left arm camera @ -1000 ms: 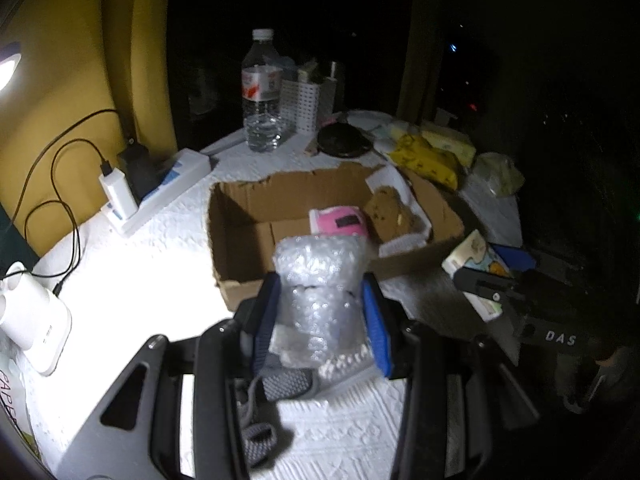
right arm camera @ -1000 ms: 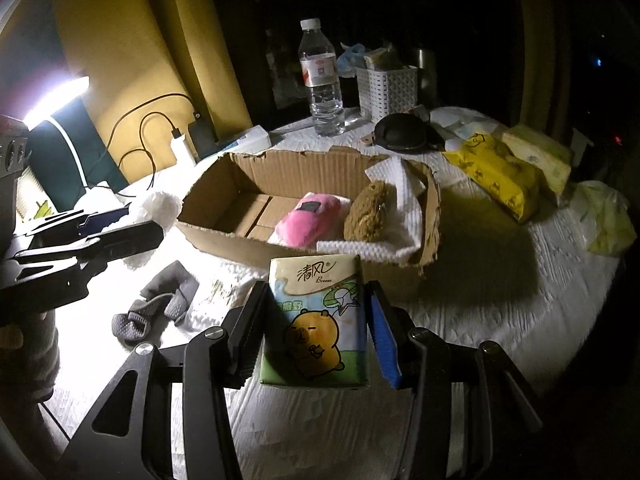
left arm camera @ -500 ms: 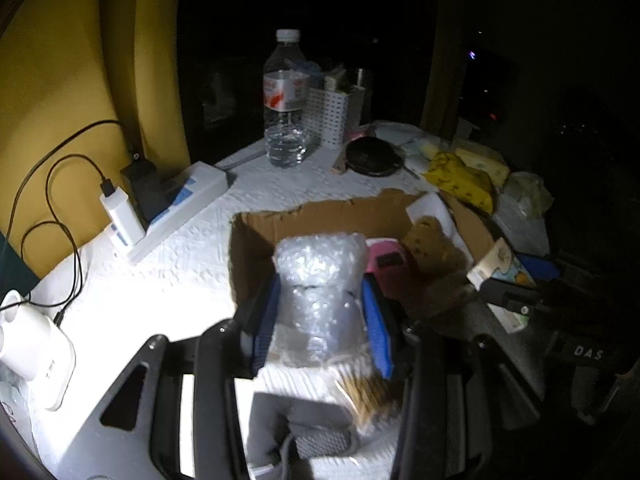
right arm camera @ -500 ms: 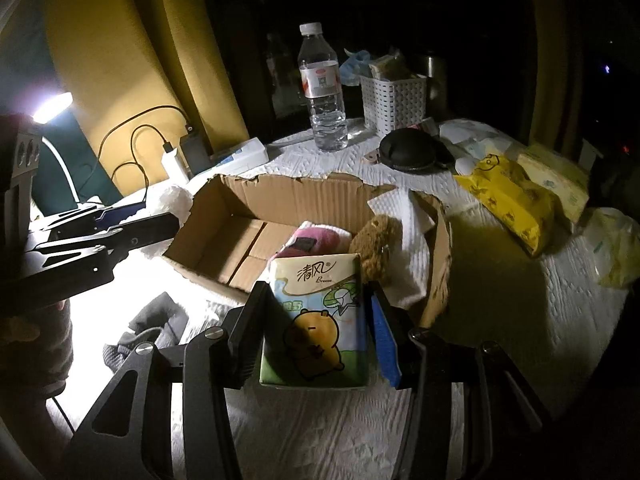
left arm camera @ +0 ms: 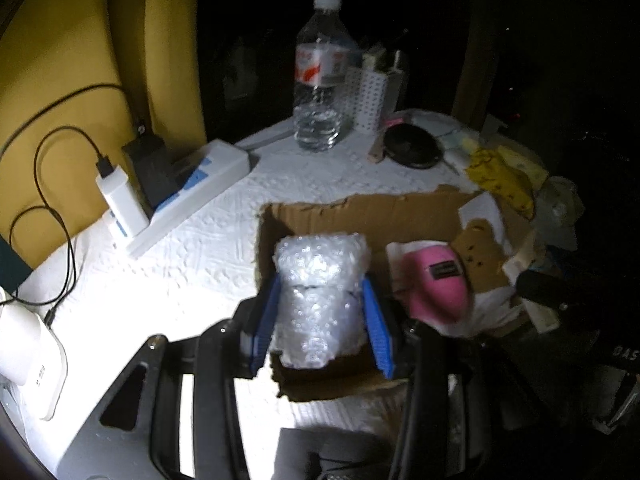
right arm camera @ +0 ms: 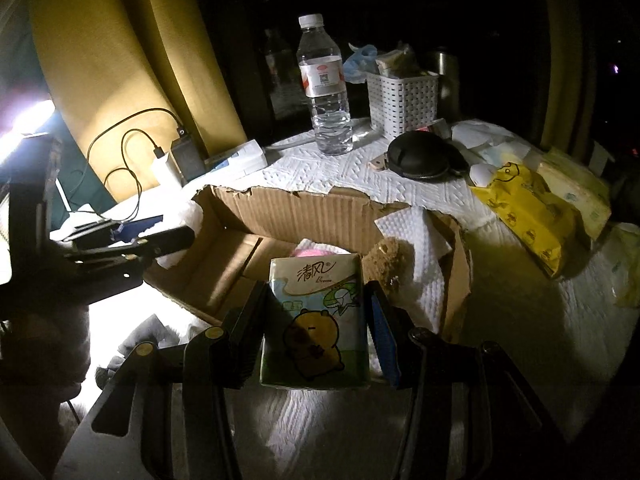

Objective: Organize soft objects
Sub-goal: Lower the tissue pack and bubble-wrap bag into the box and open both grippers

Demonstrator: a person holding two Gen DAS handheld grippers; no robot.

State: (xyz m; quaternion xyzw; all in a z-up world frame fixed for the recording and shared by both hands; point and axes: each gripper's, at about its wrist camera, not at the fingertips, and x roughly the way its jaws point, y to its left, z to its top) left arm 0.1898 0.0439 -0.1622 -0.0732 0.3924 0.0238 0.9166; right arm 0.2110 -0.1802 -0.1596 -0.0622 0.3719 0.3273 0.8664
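My left gripper [left arm camera: 320, 300] is shut on a roll of bubble wrap [left arm camera: 320, 292] and holds it over the near left part of the open cardboard box [left arm camera: 360, 212]. A pink soft toy [left arm camera: 434, 284] and a brown plush [left arm camera: 480, 256] lie in the box on white paper. My right gripper [right arm camera: 314, 312] is shut on a tissue pack with a yellow bear [right arm camera: 316, 320], held at the near wall of the box [right arm camera: 280, 216]. The brown plush [right arm camera: 390, 260] sits just beyond it. The left gripper [right arm camera: 120, 248] shows at the box's left side.
A water bottle [right arm camera: 326, 88], a white basket [right arm camera: 402, 98] and a black round case [right arm camera: 424, 156] stand behind the box. Yellow tissue packs [right arm camera: 528, 208] lie to the right. A power strip with chargers [left arm camera: 180, 188] lies left. A grey sock [right arm camera: 140, 336] lies near left.
Both grippers moved forward toward the box with their loads. The bubble wrap is now over the box's near edge; the tissue pack has reached the box's near wall.
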